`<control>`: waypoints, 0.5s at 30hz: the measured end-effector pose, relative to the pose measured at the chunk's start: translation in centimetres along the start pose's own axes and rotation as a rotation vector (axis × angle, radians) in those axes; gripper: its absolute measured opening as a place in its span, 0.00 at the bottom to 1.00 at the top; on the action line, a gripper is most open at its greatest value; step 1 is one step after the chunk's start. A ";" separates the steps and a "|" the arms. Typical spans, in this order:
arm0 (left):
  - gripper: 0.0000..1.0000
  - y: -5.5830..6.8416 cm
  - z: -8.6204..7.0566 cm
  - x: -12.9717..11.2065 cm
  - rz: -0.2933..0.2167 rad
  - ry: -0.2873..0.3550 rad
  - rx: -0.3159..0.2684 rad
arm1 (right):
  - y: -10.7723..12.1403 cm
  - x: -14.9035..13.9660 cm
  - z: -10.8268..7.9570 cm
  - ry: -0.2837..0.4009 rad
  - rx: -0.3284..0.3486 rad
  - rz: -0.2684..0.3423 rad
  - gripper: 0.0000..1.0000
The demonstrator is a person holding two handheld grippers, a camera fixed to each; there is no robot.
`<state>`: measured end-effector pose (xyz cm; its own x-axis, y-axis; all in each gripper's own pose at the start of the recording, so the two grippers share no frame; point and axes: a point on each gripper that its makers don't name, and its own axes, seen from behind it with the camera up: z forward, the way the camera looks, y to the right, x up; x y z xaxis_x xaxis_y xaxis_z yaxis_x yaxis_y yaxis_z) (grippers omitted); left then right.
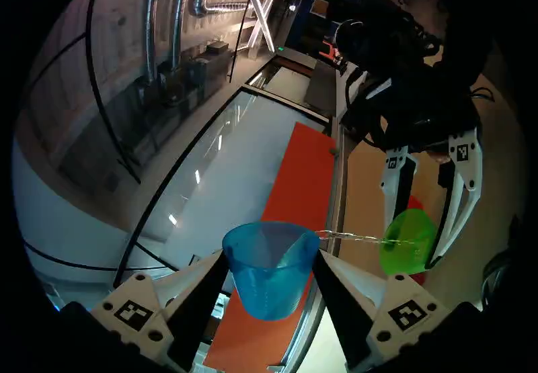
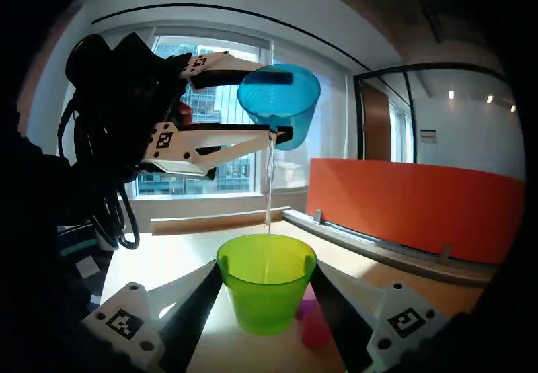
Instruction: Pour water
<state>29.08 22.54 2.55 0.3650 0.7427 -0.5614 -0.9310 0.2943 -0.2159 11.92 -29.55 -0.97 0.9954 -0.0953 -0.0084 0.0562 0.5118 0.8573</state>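
At upper centre of the right gripper view, the blue cup (image 2: 279,107) is tilted, clamped between the left gripper's (image 1: 271,259) fingers. A thin water stream (image 2: 269,178) drops from its rim into the upright green cup (image 2: 265,282) at lower centre. The right gripper (image 2: 265,269) pinches that cup above open tabletop (image 2: 181,252). An orange divider (image 2: 417,201) stands well apart at right. In the left gripper view the stream runs sideways.

A pink thing (image 2: 315,329) sits mostly hidden behind the green cup (image 2: 266,282), perhaps another cup.
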 end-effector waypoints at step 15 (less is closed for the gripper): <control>0.85 -0.6 -0.2 0.8 0.046 0.012 0.014 | 0.0 0.0 -0.1 -0.001 -0.004 -0.005 0.90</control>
<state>29.91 22.86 2.07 0.3213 0.7486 -0.5799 -0.9467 0.2681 -0.1784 11.90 -29.49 -0.98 0.9951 -0.0986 -0.0122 0.0615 0.5151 0.8549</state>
